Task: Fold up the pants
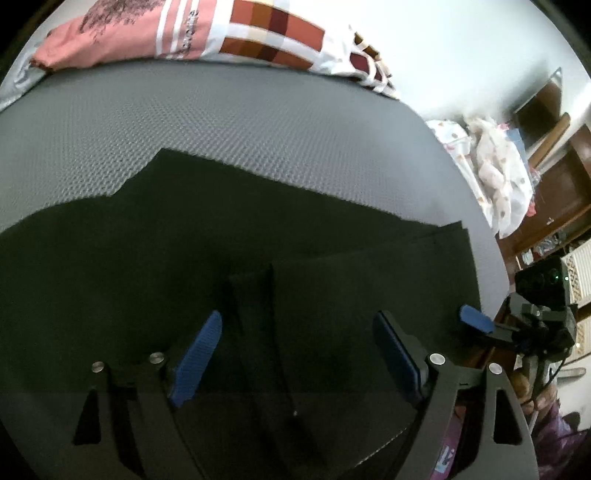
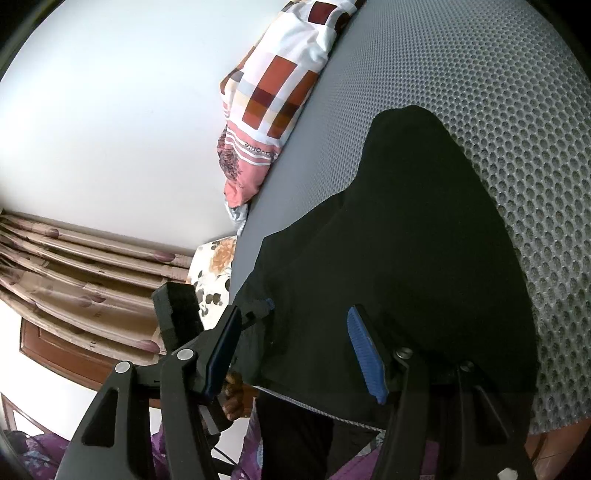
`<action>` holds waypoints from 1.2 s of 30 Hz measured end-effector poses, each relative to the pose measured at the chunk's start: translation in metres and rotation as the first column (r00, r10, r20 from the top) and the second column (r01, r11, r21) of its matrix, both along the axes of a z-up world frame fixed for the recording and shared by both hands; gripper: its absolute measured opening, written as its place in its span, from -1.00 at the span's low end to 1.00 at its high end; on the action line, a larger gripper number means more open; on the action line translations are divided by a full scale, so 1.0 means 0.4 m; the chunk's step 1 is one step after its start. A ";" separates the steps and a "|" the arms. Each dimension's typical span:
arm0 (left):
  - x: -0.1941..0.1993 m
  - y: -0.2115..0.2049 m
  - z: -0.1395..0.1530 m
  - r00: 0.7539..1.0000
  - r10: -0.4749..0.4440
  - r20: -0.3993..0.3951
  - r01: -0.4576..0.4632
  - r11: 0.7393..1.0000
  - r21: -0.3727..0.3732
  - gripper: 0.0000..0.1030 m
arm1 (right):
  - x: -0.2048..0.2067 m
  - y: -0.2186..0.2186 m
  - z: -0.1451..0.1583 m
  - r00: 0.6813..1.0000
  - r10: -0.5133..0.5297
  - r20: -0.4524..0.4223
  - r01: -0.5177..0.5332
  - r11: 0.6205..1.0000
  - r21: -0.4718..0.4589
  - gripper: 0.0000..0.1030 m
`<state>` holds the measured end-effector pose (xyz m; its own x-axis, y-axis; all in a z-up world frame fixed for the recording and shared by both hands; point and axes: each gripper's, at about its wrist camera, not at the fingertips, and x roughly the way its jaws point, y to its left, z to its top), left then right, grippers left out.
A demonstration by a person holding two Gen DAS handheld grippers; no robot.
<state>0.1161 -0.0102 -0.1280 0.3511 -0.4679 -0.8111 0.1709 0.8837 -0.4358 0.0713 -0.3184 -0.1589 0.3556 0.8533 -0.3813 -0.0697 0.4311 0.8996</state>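
Black pants [image 1: 258, 236] lay partly folded across the frame's lower half on the grey mat [image 1: 184, 122], with both the left gripper [image 1: 295, 354] and right gripper [image 2: 291, 350] spread wide and holding nothing, more folding apparently left.

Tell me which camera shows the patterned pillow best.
The left wrist view: the patterned pillow stretches along the far edge of the grey mattress, nearly its full length visible. The right wrist view shows it too, but foreshortened against the white wall.

The pants [image 1: 258, 236] lie on the mattress [image 1: 221, 122]; the pillow [image 1: 207, 33] rests at the mattress's far edge.
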 end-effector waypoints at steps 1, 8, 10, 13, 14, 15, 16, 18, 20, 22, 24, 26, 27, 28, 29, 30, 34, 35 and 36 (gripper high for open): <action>0.003 -0.003 -0.001 1.000 -0.019 -0.010 0.018 0.999 -0.035 0.63 | -0.001 -0.001 -0.001 1.000 -0.001 0.000 0.001 1.000 0.002 0.12; -0.016 0.035 0.034 0.994 0.085 0.073 -0.081 0.996 -0.048 0.63 | -0.002 -0.004 -0.005 1.000 0.001 -0.008 0.000 1.000 0.009 0.12; -0.024 0.024 0.045 0.993 0.054 0.102 -0.049 0.998 -0.050 0.62 | -0.003 -0.005 -0.006 1.000 -0.001 -0.010 0.001 1.000 0.011 0.12; -0.020 -0.018 0.049 0.992 -0.041 0.123 0.043 0.999 -0.011 0.37 | -0.004 -0.005 -0.007 1.000 -0.003 -0.010 0.004 1.000 0.014 0.12; -0.010 -0.032 0.041 0.993 -0.059 0.107 0.060 0.998 -0.005 0.32 | -0.004 -0.005 -0.008 1.000 -0.003 -0.009 0.004 1.000 0.014 0.12; -0.003 -0.034 0.033 0.994 -0.059 0.091 0.059 0.998 0.000 0.32 | -0.005 -0.005 -0.008 1.000 -0.004 -0.010 0.004 1.000 0.016 0.12; 0.004 -0.035 0.025 0.996 -0.054 0.077 0.054 0.999 0.002 0.32 | -0.006 -0.005 -0.008 1.000 -0.005 -0.010 0.005 1.000 0.017 0.12; 0.015 -0.030 0.011 0.998 -0.044 0.054 0.045 0.999 -0.004 0.26 | -0.006 -0.007 -0.011 1.000 -0.007 -0.014 0.007 1.000 0.023 0.12; 0.020 -0.027 0.011 0.998 -0.032 0.053 0.031 0.999 0.018 0.18 | -0.008 -0.009 -0.012 1.000 -0.010 -0.017 0.011 0.999 0.031 0.12; 0.022 -0.022 0.013 0.999 -0.018 0.045 0.017 1.000 0.013 0.16 | -0.009 -0.013 -0.013 1.000 -0.013 -0.020 0.013 0.999 0.037 0.12; 0.017 -0.021 0.017 0.999 -0.006 0.046 0.006 1.000 0.005 0.16 | -0.011 -0.014 -0.013 1.000 -0.013 -0.020 0.014 0.999 0.040 0.11; 0.018 -0.027 0.009 0.998 -0.029 0.046 0.029 0.999 0.017 0.16 | -0.011 -0.014 -0.014 1.000 -0.015 -0.018 0.016 0.999 0.039 0.11; 0.017 -0.027 0.007 0.998 -0.036 0.051 0.035 0.999 0.018 0.16 | -0.011 -0.014 -0.014 1.000 -0.016 -0.020 0.017 0.999 0.038 0.11; 0.017 -0.027 0.006 0.998 -0.040 0.052 0.039 0.999 0.015 0.16 | -0.010 -0.013 -0.013 1.000 -0.016 -0.020 0.017 0.999 0.037 0.11; 0.020 -0.023 0.006 0.998 -0.041 0.047 0.041 0.999 0.000 0.16 | -0.010 -0.012 -0.012 1.000 -0.015 -0.019 0.016 0.999 0.037 0.11; 0.022 -0.020 0.006 0.998 -0.042 0.043 0.043 0.999 -0.014 0.16 | -0.010 -0.013 -0.012 1.000 -0.016 -0.019 0.016 0.999 0.037 0.11; 0.022 0.008 0.000 0.998 -0.019 0.055 0.019 1.000 0.005 -0.71 | -0.013 -0.014 -0.013 1.000 -0.022 -0.021 0.022 0.999 0.043 0.11; 0.025 0.017 -0.005 0.999 -0.005 0.052 0.005 1.000 0.005 -0.92 | -0.013 -0.014 -0.013 1.000 -0.023 -0.020 0.024 0.999 0.045 0.11; 0.024 0.024 -0.008 0.999 0.002 0.047 -0.001 1.000 -0.013 -0.92 | -0.014 -0.013 -0.014 0.999 -0.024 -0.021 0.025 0.999 0.046 0.11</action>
<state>0.1257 -0.0004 -0.1313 0.3895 -0.4778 -0.7874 0.1902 0.8782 -0.4388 0.0658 -0.3234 -0.1644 0.3694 0.8612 -0.3491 -0.0413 0.3905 0.9197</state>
